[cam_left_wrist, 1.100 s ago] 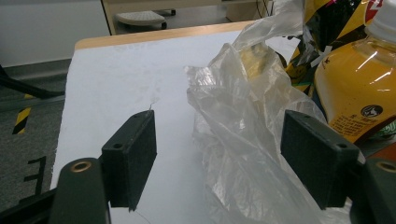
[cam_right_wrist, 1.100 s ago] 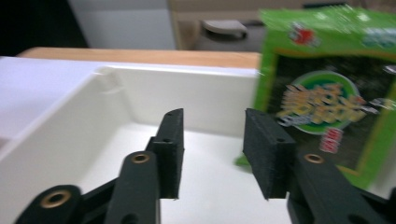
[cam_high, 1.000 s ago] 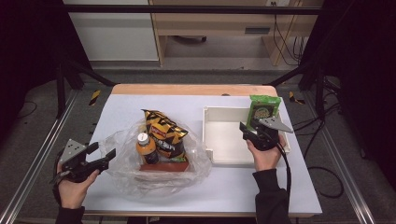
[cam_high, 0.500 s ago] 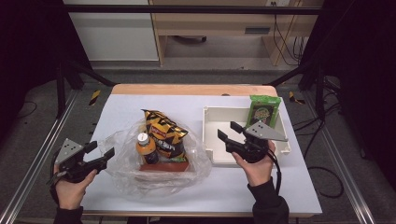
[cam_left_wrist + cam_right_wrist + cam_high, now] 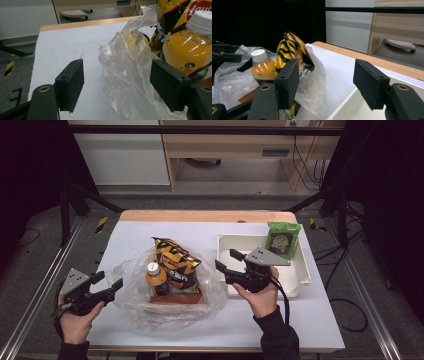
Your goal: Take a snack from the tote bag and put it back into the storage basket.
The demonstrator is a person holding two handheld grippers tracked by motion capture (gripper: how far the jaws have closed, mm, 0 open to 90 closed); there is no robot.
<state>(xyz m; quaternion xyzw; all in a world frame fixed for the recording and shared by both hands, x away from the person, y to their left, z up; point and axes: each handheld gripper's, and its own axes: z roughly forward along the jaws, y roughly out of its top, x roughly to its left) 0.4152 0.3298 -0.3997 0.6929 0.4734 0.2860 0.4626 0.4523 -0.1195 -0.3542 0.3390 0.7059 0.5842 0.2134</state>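
A clear plastic bag [image 5: 125,270] lies on the white table and holds an orange juice bottle [image 5: 156,279], a yellow-black chip bag [image 5: 176,262] and a reddish box [image 5: 175,298]. My left gripper [image 5: 107,281] sits at the bag's left edge. It is open, and a fold of the plastic [image 5: 125,75] rises between its pads without being pressed. The bottle [image 5: 187,52] stands just past its right pad. My right gripper [image 5: 226,261] hovers over the white tray's left rim and points at the bag. Its jaws have just been opening, with nothing between them [image 5: 327,82]. A green packet [image 5: 283,239] leans in the tray's far right corner.
The white tray [image 5: 300,270] stands right of the bag, its near-left corner in the right gripper view [image 5: 362,110]. A wooden strip [image 5: 200,216] runs along the table's far edge. Metal frame rails flank the table on both sides.
My right gripper has left the green packet in the tray and swung left toward the bag, jaws wider. The left gripper has stayed put.
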